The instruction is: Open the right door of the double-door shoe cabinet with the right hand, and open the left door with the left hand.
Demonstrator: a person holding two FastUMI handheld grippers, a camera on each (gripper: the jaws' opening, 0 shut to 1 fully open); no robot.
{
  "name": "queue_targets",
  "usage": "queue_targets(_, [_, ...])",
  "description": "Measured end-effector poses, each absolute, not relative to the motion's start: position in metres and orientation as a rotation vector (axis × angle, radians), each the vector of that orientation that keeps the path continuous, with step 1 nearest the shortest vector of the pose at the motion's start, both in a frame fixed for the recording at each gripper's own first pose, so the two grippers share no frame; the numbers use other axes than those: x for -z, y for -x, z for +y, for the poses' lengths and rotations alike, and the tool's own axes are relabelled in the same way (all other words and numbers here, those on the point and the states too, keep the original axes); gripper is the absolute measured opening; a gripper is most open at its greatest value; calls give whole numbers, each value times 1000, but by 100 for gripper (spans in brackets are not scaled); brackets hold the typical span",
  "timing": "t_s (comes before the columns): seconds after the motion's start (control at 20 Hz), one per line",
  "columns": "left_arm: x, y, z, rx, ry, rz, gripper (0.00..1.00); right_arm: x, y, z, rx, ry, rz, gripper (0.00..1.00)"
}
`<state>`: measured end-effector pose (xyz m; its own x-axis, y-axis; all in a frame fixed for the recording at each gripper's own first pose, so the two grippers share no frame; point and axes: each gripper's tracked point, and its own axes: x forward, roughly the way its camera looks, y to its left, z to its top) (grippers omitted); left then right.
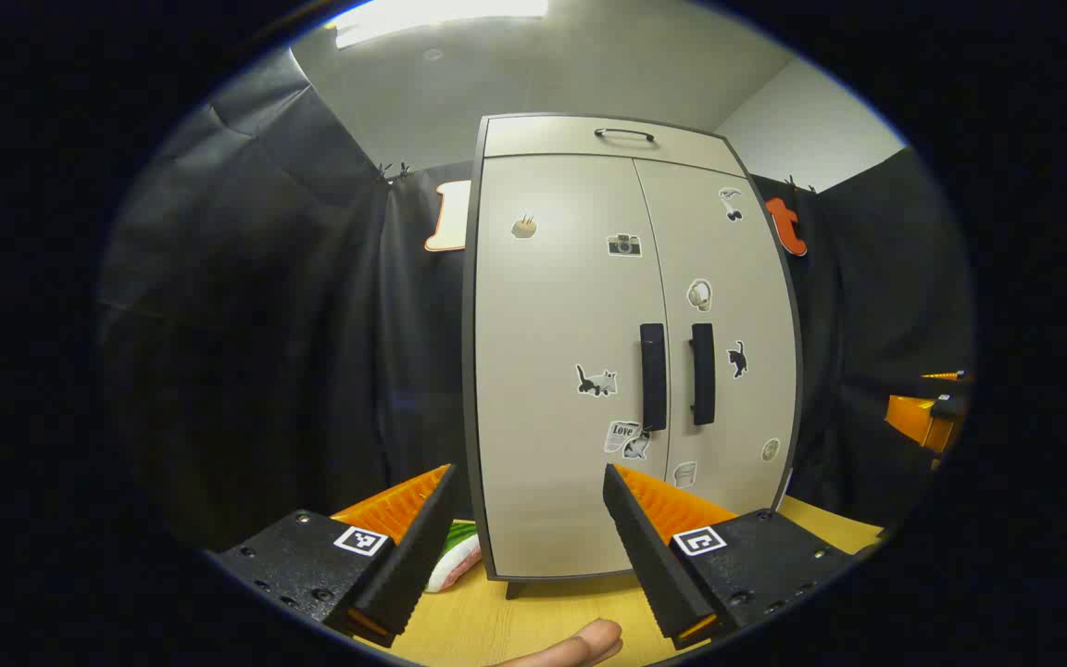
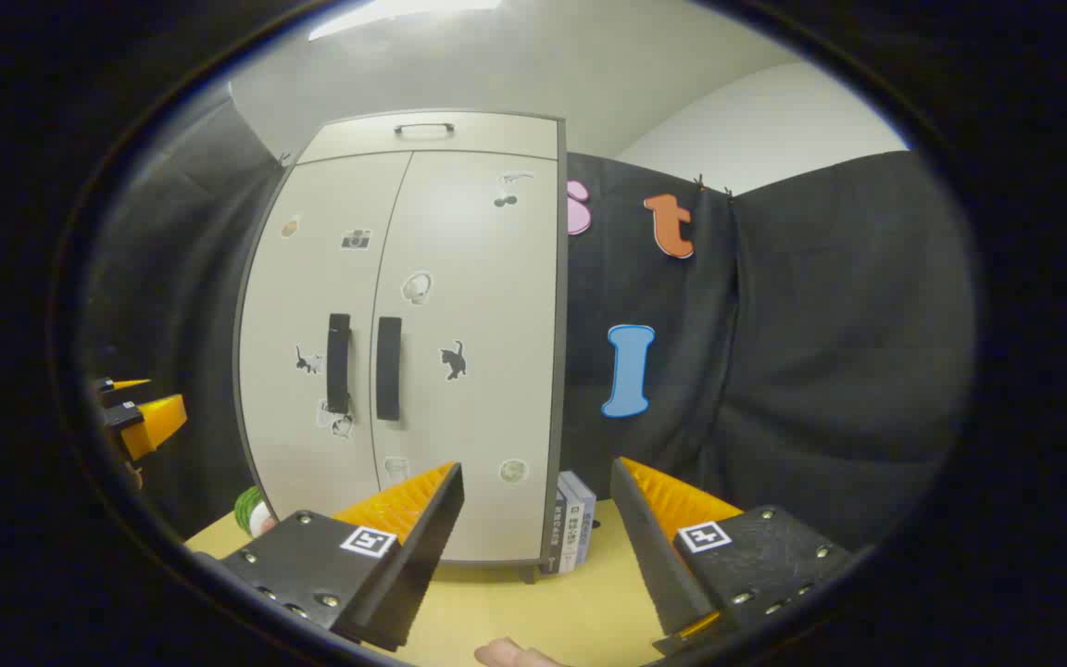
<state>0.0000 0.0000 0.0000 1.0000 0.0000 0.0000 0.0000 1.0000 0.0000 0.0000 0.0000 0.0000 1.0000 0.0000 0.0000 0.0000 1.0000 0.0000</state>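
The left hand-held gripper is held level with its jaws spread wide apart and nothing between them. A fingertip of the holding hand is seen just below it. The right hand-held gripper is likewise held with its jaws set wide and nothing gripped, and a fingertip is seen at the lower edge

Both cameras face the shoe cabinet from a little way back, low over the table. The left gripper view looks from left of centre, the right gripper view from the cabinet's right; both share its two doors.
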Motion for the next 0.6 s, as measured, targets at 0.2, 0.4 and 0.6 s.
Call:
queue_targets(0.2, [1, 0, 1, 0, 1, 2, 96, 1, 1, 5, -10, 12, 2, 95])
queue_targets(0.4, [2, 1, 2, 3, -1, 1, 96, -1, 0, 12, -22, 17, 6, 95])
queue_targets(0.6, [5, 2, 5, 1, 1, 6, 96, -1, -3, 19, -30, 22, 5, 95])
